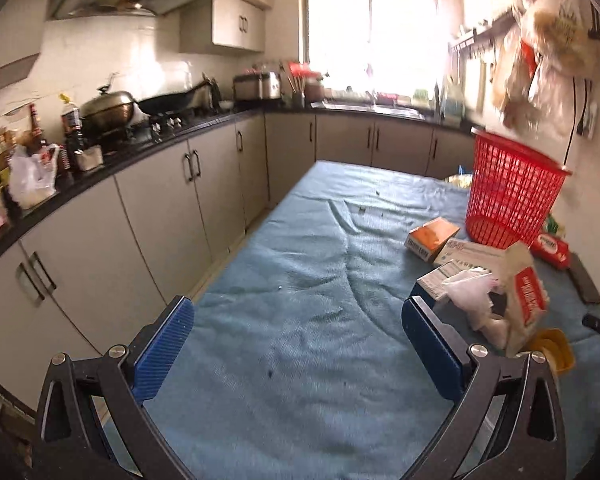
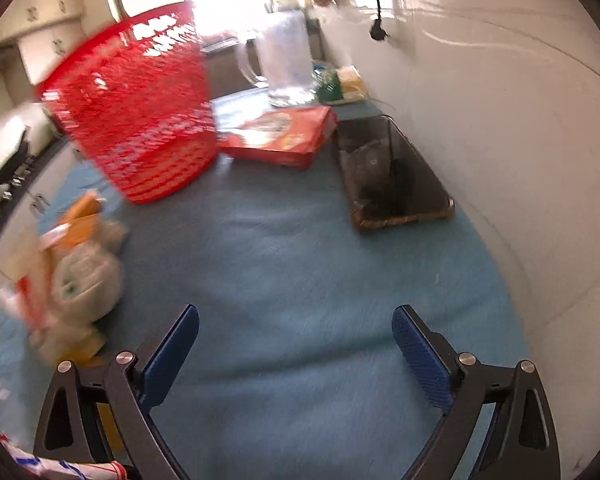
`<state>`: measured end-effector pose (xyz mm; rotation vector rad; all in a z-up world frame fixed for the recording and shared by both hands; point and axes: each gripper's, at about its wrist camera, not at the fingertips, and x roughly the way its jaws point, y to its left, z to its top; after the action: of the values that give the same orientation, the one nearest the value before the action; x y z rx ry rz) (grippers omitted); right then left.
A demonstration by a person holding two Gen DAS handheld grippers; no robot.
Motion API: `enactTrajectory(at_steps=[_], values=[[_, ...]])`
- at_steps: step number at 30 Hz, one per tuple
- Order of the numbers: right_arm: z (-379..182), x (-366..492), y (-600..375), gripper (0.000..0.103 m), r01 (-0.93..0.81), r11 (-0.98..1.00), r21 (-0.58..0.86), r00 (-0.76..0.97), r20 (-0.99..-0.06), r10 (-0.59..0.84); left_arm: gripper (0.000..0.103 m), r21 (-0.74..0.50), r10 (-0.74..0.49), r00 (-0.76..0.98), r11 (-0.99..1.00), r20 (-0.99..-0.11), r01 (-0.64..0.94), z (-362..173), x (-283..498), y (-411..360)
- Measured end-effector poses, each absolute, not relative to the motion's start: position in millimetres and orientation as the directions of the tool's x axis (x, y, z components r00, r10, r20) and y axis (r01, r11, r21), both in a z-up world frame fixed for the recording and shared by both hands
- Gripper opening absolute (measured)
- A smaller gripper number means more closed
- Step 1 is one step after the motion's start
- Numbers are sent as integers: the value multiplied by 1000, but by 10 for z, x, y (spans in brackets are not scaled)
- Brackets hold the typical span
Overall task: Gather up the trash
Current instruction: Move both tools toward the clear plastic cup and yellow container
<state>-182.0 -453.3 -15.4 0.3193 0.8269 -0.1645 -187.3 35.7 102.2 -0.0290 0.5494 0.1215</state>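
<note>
Both grippers hovering empty over the surface, trash not yet collected

The left gripper (image 1: 298, 344) and the right gripper (image 2: 296, 346) are both hanging with jaws spread wide and nothing between them, so the collecting is looking barely begun: the red mesh basket (image 1: 512, 192), standing toward the far right part of the surface (image 1: 300, 280) near the wall, is showing nothing inside through its mesh as far as can be told, while the trash is lying loose just in front of it, an orange box (image 1: 432, 236), flat white cartons (image 1: 472, 254), crumpled white plastic (image 1: 474, 292) and a torn red-and-white carton (image 1: 526, 304) by a yellow lid (image 1: 556, 350); a red flat box (image 2: 280, 136) is sitting beside the basket, and a dark tray (image 2: 396, 172) along the wall edge is holding something grey I cannot make out
</note>
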Motion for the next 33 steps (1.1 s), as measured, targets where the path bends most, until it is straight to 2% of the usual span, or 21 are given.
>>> enactTrajectory(at_steps=[5,11,17,21,25,33], values=[[18,-2373,-4238,99,219,944,247,740,-673,4,103,11,134,858,989,-495,-148,1041,-2237,245],[175,-3017,-3882,99,234,948,215,825,-560,-77,103,23,94,886,995,-454,-94,1085,-2608,31],[195,-3352,-3726,99,249,948,196,844,-524,-113,103,18,52,909,999,-413,-49,1063,-2867,-174],[181,-3499,-3675,99,266,947,182,851,-506,-142,103,75,38,895,997,-445,-6,957,-2929,-338],[200,-3665,-3651,99,271,941,205,862,-486,-143,103,109,44,901,994,-432,4,907,-3050,-424],[259,-3825,-3514,99,273,951,148,879,-439,-184,103,129,16,903,991,-429,44,824,-3171,-502]])
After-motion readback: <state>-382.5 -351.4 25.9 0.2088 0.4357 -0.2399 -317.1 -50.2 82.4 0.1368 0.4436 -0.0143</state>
